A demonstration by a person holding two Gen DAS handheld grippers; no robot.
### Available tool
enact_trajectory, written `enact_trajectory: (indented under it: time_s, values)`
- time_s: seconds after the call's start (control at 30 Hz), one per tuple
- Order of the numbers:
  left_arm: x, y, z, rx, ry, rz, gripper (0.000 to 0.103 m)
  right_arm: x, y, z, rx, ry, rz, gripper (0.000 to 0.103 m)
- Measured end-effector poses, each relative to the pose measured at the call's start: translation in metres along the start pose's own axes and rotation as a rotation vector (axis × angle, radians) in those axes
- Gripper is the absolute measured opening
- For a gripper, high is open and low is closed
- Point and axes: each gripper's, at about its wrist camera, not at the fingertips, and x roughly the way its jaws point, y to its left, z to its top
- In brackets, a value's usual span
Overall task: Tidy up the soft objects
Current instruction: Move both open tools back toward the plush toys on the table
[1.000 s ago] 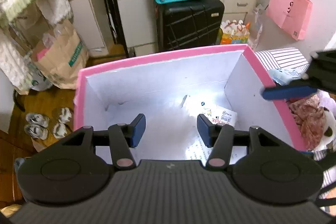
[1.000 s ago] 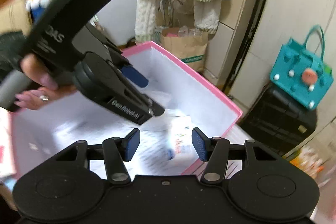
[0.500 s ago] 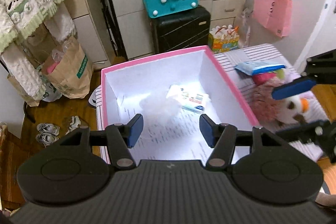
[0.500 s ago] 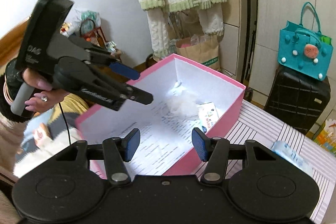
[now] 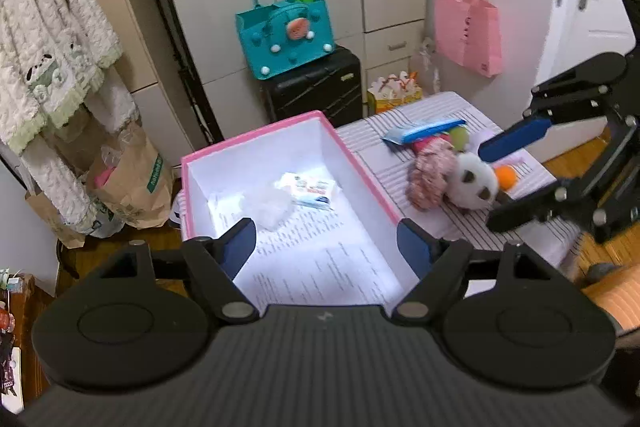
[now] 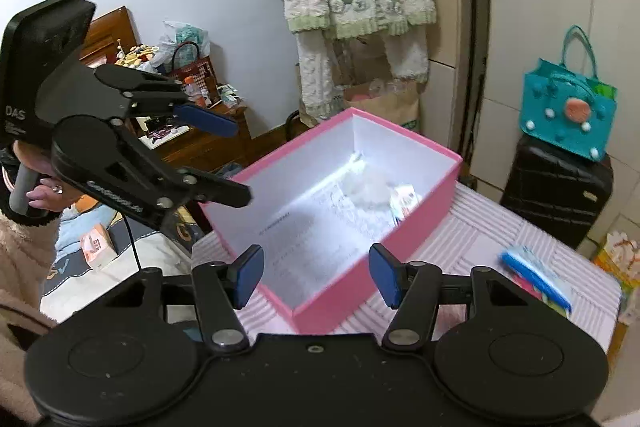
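Opening wider at this moment, the jaws of the left gripper [image 5: 326, 247] stand well apart with nothing between them, held above the near end of the pink box [image 5: 352, 155]. The right gripper [image 6: 316, 269] is also opening, its jaws roughly half spread and empty, hovering over the box's near corner.

Inside the box, on a printed paper lining, a clear crumpled plastic bag [image 5: 270, 205] lies just beside a small tissue pack [image 5: 310, 189], both toward the far end. The box sits on a bench covered with a striped cloth [image 5: 400, 167].

To the right of the box, on the cloth, a pink frilly fabric piece [image 5: 430, 173] touches a white plush toy [image 5: 472, 179] that has an orange part; a blue packet [image 5: 424, 131] lies just beyond them.

Beyond the box, a teal felt bag [image 5: 286, 31] rests on a black suitcase [image 5: 316, 87]. Left of the box, a brown paper bag [image 5: 132, 179] stands on the floor below hanging cream knitwear [image 5: 52, 47].
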Motion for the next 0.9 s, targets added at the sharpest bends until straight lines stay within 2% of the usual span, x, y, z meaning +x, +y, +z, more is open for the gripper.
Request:
enact_trajectory:
  time_s: [0.33,0.7,0.8,0.9]
  values:
    - [-0.007,-0.049,-0.019,0.040,0.052,-0.099,0.083,-0.036,-0.011,-0.047,0.047,0.018,-0.019,0.064]
    - [0.009,-0.097,-0.042,0.089,0.087,-0.209,0.083,-0.041,-0.021,-0.102,0.109,0.075,-0.019,0.065]
    - [0.020,-0.106,-0.045,0.084,0.092,-0.244,0.081,-0.040,-0.025,-0.120,0.131,0.067,-0.040,0.065]
    - [0.023,-0.107,-0.040,0.068,0.046,-0.267,0.081,-0.041,-0.025,-0.136,0.148,0.025,-0.111,0.065]
